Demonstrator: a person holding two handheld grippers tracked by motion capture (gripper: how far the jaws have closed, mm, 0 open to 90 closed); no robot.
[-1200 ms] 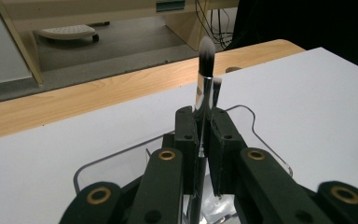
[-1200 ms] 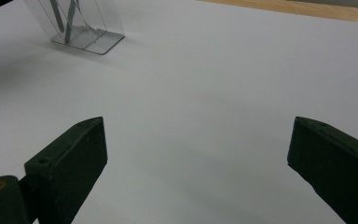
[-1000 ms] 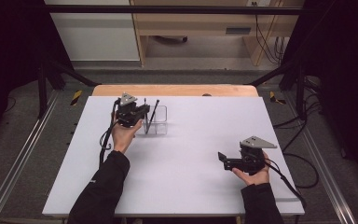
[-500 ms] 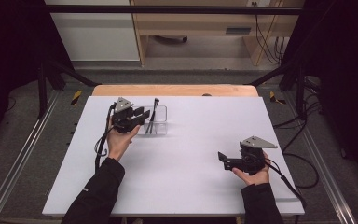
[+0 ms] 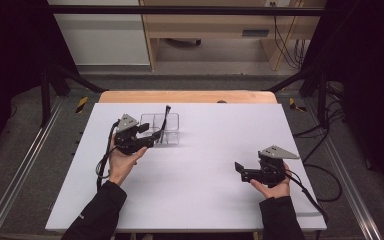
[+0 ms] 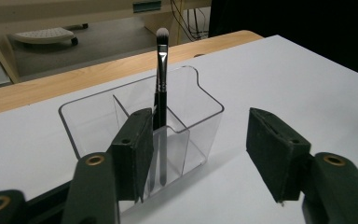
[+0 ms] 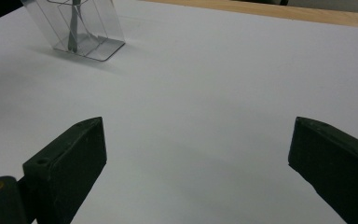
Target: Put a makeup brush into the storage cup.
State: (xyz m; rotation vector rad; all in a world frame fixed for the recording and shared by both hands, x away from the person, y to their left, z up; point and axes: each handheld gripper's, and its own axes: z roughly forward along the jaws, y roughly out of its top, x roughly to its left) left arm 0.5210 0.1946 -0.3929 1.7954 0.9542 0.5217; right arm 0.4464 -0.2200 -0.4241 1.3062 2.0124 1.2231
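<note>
Nearest to you, your right gripper [image 5: 241, 171] sits low over the white table [image 5: 205, 200], well apart from the clear box [image 5: 161, 128] and on the far side of the board from it. Its jaws stand wide, with nothing but bare table between them; in the right gripper view the box shows far off at the upper left, small and tilted by the camera's angle.

Farther on, your left gripper [image 5: 152, 136] is held just beside the box, on the side nearer you and a little to its left. Its jaws have just been opening and now stand partly apart with nothing gripped between them. In the left gripper view the left pad [image 6: 133, 151] overlaps the front wall of the box, while the right pad [image 6: 272, 156] hangs over open table clear of the box; you cannot tell from that view whether the left pad touches the wall.

The box itself stands upright on the table, toward the far edge, with clear dividers splitting it into compartments. The brush [image 6: 161, 88] stands in it, handle down and bristles up, leaning slightly, its tip rising above the rim. It rests against an inner divider near the middle of the box.

Beyond the box, the wooden edge [image 5: 187, 96] of the bench runs along the far side of the table.
</note>
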